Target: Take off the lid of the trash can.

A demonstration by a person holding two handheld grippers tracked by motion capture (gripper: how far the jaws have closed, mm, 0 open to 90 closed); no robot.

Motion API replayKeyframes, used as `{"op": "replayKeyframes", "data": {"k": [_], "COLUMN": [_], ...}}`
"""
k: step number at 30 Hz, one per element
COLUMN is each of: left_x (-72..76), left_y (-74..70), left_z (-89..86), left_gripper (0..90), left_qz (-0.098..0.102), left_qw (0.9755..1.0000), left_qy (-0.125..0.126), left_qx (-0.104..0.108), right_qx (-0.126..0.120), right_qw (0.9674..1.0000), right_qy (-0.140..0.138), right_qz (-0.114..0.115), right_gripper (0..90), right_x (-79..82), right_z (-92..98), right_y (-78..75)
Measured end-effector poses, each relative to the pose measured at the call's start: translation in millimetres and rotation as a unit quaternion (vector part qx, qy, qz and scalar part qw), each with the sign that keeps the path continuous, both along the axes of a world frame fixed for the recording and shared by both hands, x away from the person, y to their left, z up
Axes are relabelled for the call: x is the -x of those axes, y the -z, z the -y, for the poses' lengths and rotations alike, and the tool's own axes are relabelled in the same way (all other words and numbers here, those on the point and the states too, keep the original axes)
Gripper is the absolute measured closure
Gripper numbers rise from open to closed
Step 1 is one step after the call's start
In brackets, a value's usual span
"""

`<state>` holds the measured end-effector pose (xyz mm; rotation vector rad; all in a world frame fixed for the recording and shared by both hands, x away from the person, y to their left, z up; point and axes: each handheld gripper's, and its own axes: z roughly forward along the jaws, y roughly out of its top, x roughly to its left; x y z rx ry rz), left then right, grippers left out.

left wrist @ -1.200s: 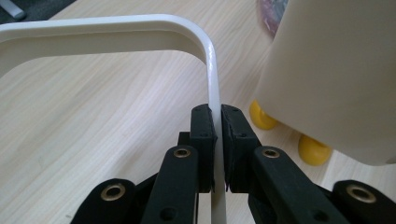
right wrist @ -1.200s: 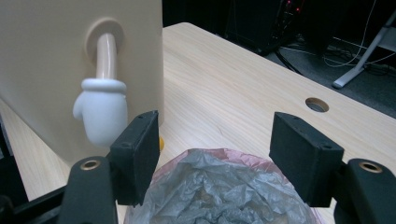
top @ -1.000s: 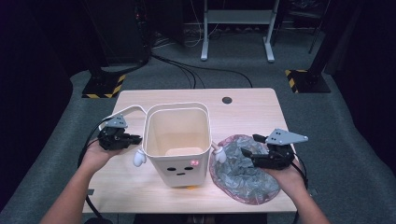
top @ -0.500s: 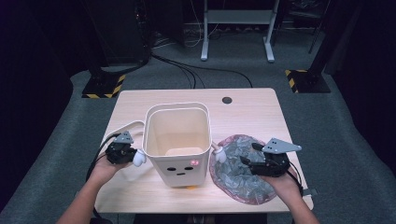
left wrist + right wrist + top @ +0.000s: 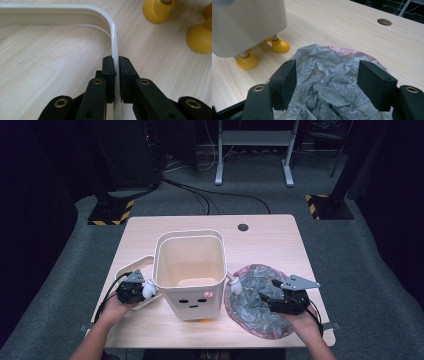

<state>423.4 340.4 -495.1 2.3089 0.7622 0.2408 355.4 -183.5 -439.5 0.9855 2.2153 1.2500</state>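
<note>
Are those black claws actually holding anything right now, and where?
The left gripper pinches the white ring's thin edge. The right gripper is open over the crumpled plastic bag, holding nothing.

light wood table (image 5: 270, 245). cream bin (image 5: 190, 270) at centre on yellow feet (image 5: 247, 61). white frame (image 5: 113, 37) flat at 8 o'clock. crumpled grey bag (image 5: 252, 302) at 4 o'clock. round cable hole (image 5: 243, 227) toward 1 o'clock.
</note>
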Motion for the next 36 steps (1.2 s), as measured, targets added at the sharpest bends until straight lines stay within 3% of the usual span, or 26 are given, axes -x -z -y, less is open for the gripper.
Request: {"op": "replayKeyframes", "data": {"k": [6,9,12,20,29,33,36], "left_x": [1.1,1.4,2.3,7.2,22.8,29.7,34.1], "left_y": [4.7,3.9,2.0,-3.7,-9.2,-11.6,-14.3], "left_z": [-1.2,0.2,0.5,-2.8,-12.0,-20.8,-27.1], "left_gripper": [82.9,61.0,48.3,30.8,30.5,30.4,30.2], "left_qz": [-0.001,0.006,0.012,0.014,0.028,0.039,0.044], "left_qw": [1.0000,0.9999,0.9996,0.9984,0.9970,0.9945,0.9908], "left_qy": [0.005,-0.004,-0.018,-0.047,-0.058,-0.074,-0.089], "left_qx": [0.006,0.010,0.017,0.027,0.042,0.063,0.092], "right_qx": [-0.010,-0.013,-0.014,0.005,0.023,0.031,0.046], "right_qw": [0.9999,0.9999,0.9998,0.9997,0.9987,0.9981,0.9972], "right_qy": [0.005,0.009,0.016,0.024,0.035,0.039,0.042], "right_qz": [-0.005,-0.003,0.000,-0.007,-0.027,-0.036,-0.041], "right_gripper": [31.1,31.0,29.0,18.3,11.0,6.0,1.3], "right_x": [-0.6,-0.8,-1.8,-5.5,-12.6,-15.5,-19.2], "right_z": [0.1,-0.9,-2.1,-3.7,-4.2,-5.5,-8.8], "right_y": [7.8,13.2,18.8,27.8,39.1,41.6,45.4]}}
